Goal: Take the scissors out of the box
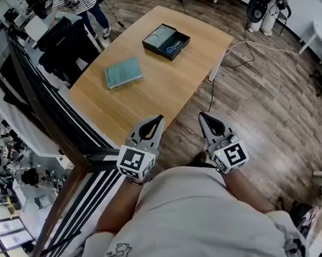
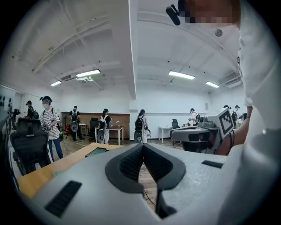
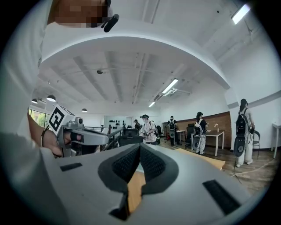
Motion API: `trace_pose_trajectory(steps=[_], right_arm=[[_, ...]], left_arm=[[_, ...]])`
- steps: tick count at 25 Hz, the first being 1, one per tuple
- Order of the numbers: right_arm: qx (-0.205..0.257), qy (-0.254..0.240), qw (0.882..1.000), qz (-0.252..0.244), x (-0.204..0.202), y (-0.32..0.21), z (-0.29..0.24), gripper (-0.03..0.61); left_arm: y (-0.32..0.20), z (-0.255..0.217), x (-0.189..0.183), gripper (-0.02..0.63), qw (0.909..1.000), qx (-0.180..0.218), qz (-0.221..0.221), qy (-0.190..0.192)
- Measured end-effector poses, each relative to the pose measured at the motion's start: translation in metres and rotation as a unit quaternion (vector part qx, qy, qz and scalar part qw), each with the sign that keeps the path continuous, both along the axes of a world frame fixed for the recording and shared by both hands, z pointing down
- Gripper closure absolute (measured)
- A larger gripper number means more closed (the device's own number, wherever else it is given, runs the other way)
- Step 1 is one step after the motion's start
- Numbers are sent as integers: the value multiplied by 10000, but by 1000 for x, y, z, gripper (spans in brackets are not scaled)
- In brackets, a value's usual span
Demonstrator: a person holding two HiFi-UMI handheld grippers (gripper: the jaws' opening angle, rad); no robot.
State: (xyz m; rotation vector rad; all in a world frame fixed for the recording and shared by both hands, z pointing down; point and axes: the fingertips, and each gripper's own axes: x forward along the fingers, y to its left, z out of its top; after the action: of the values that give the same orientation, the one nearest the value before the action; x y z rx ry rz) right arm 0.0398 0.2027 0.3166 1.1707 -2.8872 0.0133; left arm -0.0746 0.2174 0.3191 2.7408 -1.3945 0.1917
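Note:
A black open box (image 1: 166, 41) stands at the far end of the wooden table (image 1: 163, 86). Blue-handled scissors (image 1: 172, 49) lie inside it beside a grey-green insert. Both grippers hang close to my body, short of the table's near corner and well away from the box. My left gripper (image 1: 159, 118) is shut with nothing between its pads. My right gripper (image 1: 201, 115) is likewise shut and empty. The left gripper view has its own jaw tips (image 2: 143, 145) meeting, with the box (image 2: 97, 151) small and far off. In the right gripper view the tips (image 3: 139, 146) also touch.
A teal book (image 1: 123, 72) lies on the table left of the box. A black railing (image 1: 66, 127) runs along the table's left side. Office chairs (image 1: 65, 41) stand beyond. A white cable (image 1: 243, 46) trails on the wooden floor at the right. Several people stand in the room.

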Motion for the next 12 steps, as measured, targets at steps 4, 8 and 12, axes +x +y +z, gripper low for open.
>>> trace_pose_trajectory(steps=[4, 8, 12], right_arm=[[-61, 39, 10000, -24, 23, -28, 1, 572], [-83, 69, 9999, -4, 50, -51, 2, 572], [-130, 81, 9999, -10, 77, -76, 5, 561]], left_arm=[[-25, 4, 19, 609, 9999, -104, -33, 16], [-51, 5, 45, 609, 9999, -145, -8, 10], [-79, 7, 72, 609, 9999, -172, -16, 5]])
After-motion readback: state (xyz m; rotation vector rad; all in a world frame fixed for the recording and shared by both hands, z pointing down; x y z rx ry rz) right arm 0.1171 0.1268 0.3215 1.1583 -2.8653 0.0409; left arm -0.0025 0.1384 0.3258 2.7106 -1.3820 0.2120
